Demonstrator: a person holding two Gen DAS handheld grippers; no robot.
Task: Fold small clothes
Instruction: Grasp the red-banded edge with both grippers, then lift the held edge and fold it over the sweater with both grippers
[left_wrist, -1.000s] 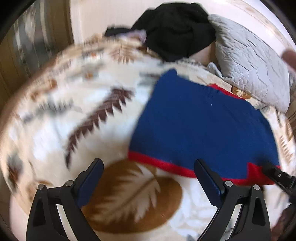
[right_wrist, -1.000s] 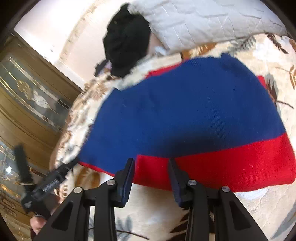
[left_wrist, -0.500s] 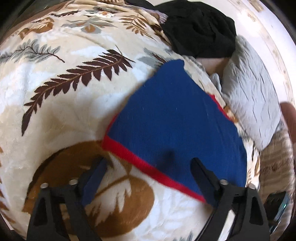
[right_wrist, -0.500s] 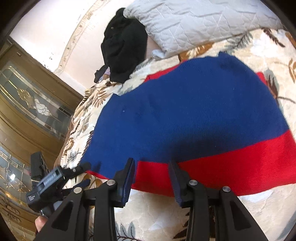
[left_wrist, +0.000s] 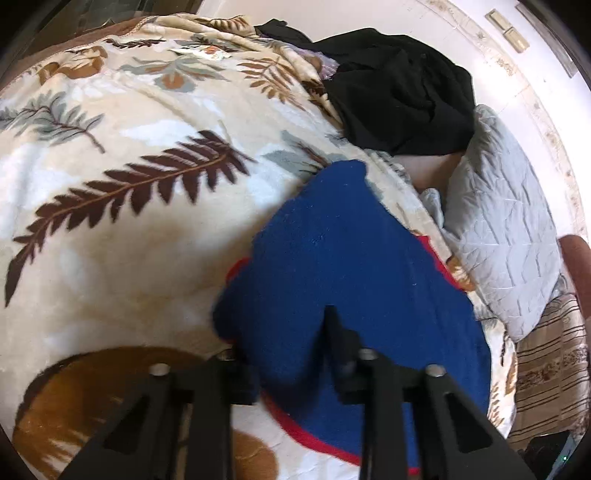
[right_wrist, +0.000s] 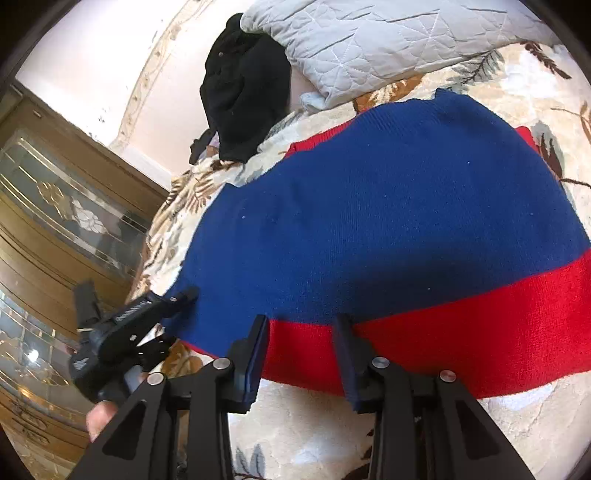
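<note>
A blue knit garment with a red hem (left_wrist: 354, 266) lies flat on the leaf-patterned blanket (left_wrist: 110, 229). My left gripper (left_wrist: 284, 343) is shut on the garment's near left corner, and the blue cloth bunches up between its fingers. The garment also fills the right wrist view (right_wrist: 388, 221), with its red band (right_wrist: 480, 332) nearest. My right gripper (right_wrist: 301, 325) stands partly open around the red hem edge, fingers on either side of it. The left gripper also shows in the right wrist view (right_wrist: 184, 295) at the garment's left corner.
A black pile of clothes (left_wrist: 402, 92) and a grey quilted pillow (left_wrist: 506, 236) lie at the far end of the bed. A wooden cabinet with glass doors (right_wrist: 55, 229) stands to the left. A striped cloth (left_wrist: 546, 362) lies at the right edge.
My left gripper moved in onto the garment's left corner and closed on it, bunching the cloth. My right gripper stayed at the red hem with its gap unchanged.
</note>
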